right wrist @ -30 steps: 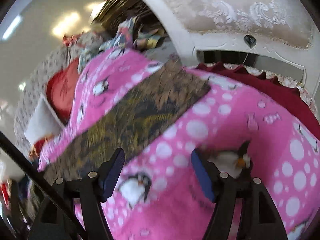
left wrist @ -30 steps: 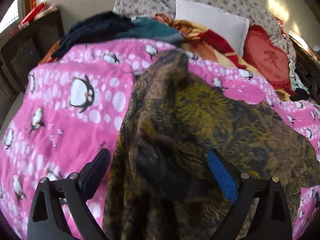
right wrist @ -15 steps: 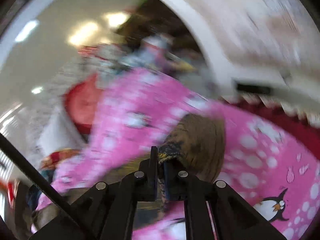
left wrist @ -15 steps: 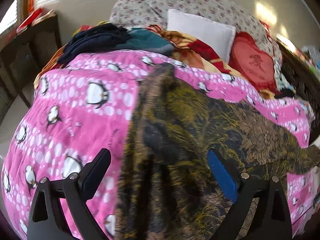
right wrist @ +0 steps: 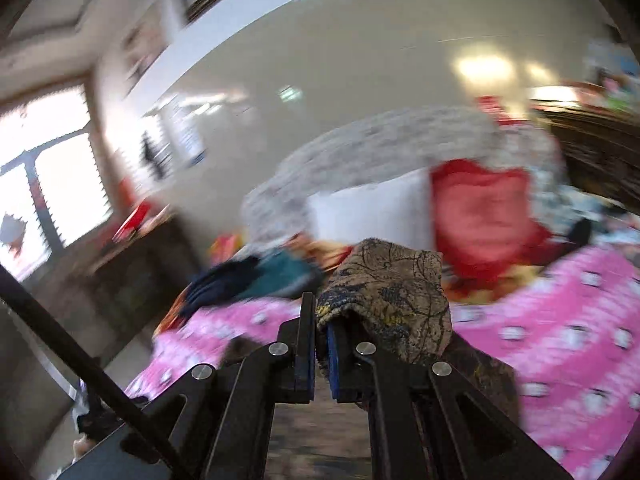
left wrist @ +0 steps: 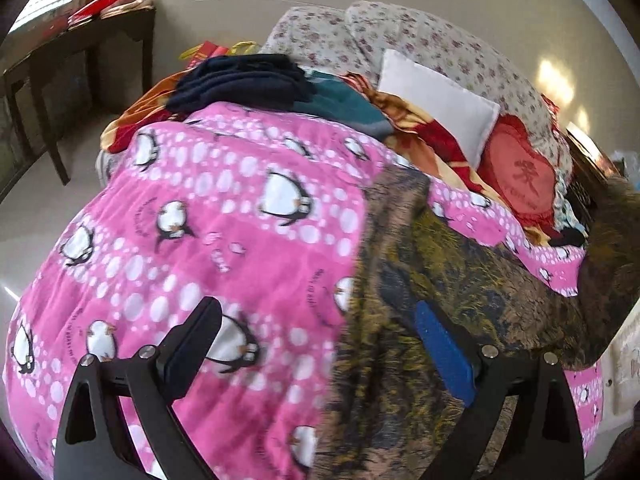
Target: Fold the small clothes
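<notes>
Left wrist view: the left gripper (left wrist: 316, 344) hangs released over the bed, its fingers spread wide and touching nothing. Between and past them lies the cloth (left wrist: 432, 280), a brown and yellow patterned piece spread on the pink quilt (left wrist: 208, 240). Its left edge runs from about 6 o'clock up to a corner near 1 o'clock of centre; its right part rises off the quilt toward 3 o'clock, where a lifted fold shows at the frame edge. From 7 to 11 o'clock the quilt is bare, and its left edge drops to floor (left wrist: 52, 200). At 12 o'clock sits a stack of dark clothes (left wrist: 248, 80), with a white pillow (left wrist: 440, 100) and red cushion (left wrist: 520, 176) at 1 to 2 o'clock. A dark table (left wrist: 80, 48) stands at 10 o'clock, well apart from the bed.

Right wrist view, blurred: the right gripper (right wrist: 320, 320) is clenched on a corner of the cloth (right wrist: 392, 292), which bunches over the right finger and trails down toward 5 o'clock. Quilt (right wrist: 560, 300) spreads at 3 to 4 o'clock; a window (right wrist: 60, 172) lies at 9 o'clock.
</notes>
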The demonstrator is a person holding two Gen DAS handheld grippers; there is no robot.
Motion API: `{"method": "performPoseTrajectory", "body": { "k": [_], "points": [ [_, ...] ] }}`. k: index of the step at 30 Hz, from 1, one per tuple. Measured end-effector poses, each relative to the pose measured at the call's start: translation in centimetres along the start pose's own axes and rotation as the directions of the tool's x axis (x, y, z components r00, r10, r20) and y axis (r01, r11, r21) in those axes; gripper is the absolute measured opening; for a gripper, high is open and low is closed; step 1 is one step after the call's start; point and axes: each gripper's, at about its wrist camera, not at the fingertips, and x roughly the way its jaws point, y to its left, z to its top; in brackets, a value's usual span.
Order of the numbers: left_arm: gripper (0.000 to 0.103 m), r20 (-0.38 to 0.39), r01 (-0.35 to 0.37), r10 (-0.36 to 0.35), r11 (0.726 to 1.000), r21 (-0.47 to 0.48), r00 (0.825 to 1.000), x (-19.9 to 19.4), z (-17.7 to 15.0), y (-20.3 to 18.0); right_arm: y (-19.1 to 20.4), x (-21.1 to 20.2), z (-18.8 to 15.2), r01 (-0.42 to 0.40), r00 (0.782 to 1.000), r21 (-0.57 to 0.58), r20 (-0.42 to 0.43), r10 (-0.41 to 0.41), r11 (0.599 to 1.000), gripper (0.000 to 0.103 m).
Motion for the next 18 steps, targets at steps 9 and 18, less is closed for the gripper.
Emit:
{"method": "performPoseTrajectory", "body": {
  "k": [9,18],
  "points": [
    [0.097,-0.030,0.001,-0.002,1.000,-0.028,1.000,1.6,-0.5,1.4,10.0,17.9,-13.4,-0.159,0.913,0.008,-0.379,0.150,0.987,0.030],
    [0.097,-0.038,0.047,-0.045,0.998,0.047,0.998,2.5,-1.3,-1.7,4.0,8.9,-12.8,-0.216,0.922,0.039,-0.321,0.217,0.976,0.077]
  ]
}}
